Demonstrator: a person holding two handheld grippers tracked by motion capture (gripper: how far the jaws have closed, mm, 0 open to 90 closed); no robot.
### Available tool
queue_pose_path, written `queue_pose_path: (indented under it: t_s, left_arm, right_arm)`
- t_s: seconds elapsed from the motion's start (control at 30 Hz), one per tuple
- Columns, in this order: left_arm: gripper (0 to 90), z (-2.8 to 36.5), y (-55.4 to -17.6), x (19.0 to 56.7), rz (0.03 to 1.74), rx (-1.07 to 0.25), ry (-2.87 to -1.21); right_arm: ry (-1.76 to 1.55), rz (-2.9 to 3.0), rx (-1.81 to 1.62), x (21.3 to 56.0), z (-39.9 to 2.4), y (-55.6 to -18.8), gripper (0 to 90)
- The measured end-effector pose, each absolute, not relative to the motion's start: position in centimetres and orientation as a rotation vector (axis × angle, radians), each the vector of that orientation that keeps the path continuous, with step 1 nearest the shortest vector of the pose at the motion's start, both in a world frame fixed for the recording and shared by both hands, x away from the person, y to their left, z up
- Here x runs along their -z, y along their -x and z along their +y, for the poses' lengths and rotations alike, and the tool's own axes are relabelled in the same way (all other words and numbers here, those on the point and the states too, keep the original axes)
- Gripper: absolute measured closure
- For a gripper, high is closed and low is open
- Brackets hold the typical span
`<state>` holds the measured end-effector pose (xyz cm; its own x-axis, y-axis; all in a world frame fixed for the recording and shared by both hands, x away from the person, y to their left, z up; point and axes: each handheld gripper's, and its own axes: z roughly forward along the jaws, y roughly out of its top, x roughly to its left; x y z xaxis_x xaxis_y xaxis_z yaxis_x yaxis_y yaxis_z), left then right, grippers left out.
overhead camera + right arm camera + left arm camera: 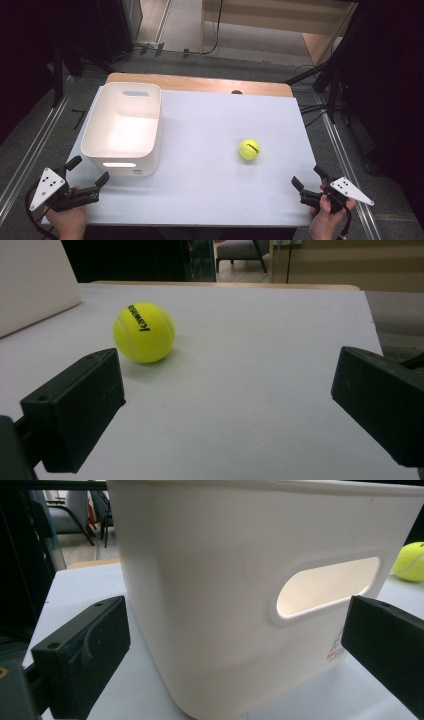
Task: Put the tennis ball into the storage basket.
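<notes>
So far nothing is done: the tennis ball (249,149) lies on the table (210,195), well apart from the empty white bin (121,131), and my left gripper (89,174) and right gripper (307,181) both stand wide open, holding nothing.

White sheet (200,150) over wooden table (200,82); grey floor (190,30), black cables (310,107) far right.

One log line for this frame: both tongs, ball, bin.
left tongs: open, empty, near bin | right tongs: open, empty, facing ball | tennis ball: on table, untouched | white bin: upright, empty
</notes>
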<state>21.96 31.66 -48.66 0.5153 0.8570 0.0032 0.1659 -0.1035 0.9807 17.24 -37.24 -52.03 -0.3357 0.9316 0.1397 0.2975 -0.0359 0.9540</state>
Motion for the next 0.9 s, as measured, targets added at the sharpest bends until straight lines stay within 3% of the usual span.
queue_pose_path:
  t_s: [0.9]
  left_arm:
    - [0.0, 31.1, -22.0, 48.7, 0.909, -0.775, -1.612]
  right_arm:
    - [-1.308, 1.745, -1.328, 49.9, -36.4, -18.2, 0.0]
